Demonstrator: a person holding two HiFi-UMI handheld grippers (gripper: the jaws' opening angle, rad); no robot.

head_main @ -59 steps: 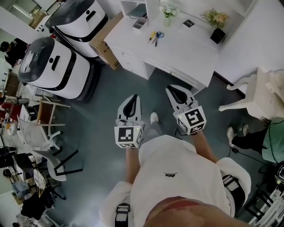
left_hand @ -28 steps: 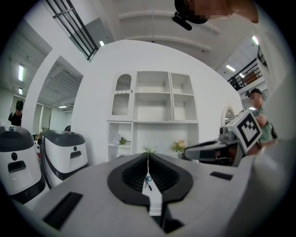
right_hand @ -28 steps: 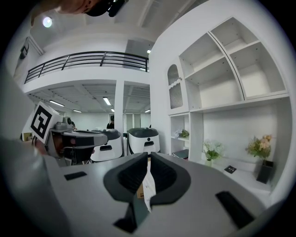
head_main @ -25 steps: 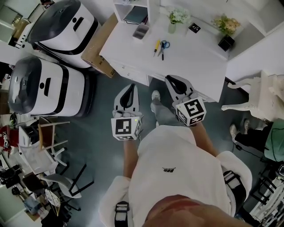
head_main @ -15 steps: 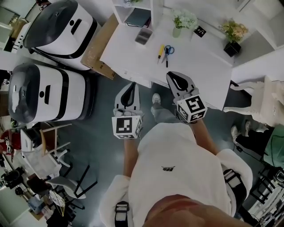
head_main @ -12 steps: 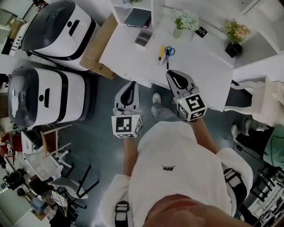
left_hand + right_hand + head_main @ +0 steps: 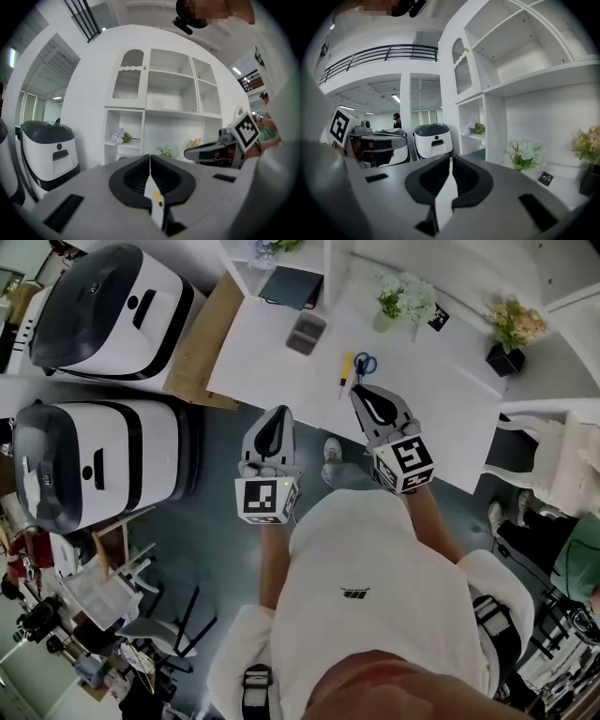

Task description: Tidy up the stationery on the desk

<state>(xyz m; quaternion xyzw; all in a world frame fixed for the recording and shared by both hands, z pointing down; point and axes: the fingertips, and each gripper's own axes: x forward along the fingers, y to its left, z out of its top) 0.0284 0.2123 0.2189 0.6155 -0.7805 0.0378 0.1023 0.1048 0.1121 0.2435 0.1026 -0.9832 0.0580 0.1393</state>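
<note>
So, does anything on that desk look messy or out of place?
Only mildly: a yellow pen and blue scissors lie loose and askew on the desk, apart from the grey box. Nothing looks spilled or broken.

Person seen from above: white short-sleeved shirt (image 7: 375,568) with a small dark logo (image 7: 354,592) on the chest, grey trousers (image 7: 349,476), white shoe (image 7: 331,448). Black straps (image 7: 256,688) show low at either side of the shirt. Left hand-held gripper (image 7: 278,412) and right hand-held gripper (image 7: 360,392) — grey shells, black pads lining the jaws — each carry a white cube (image 7: 262,500) printed with black square markers.
</note>
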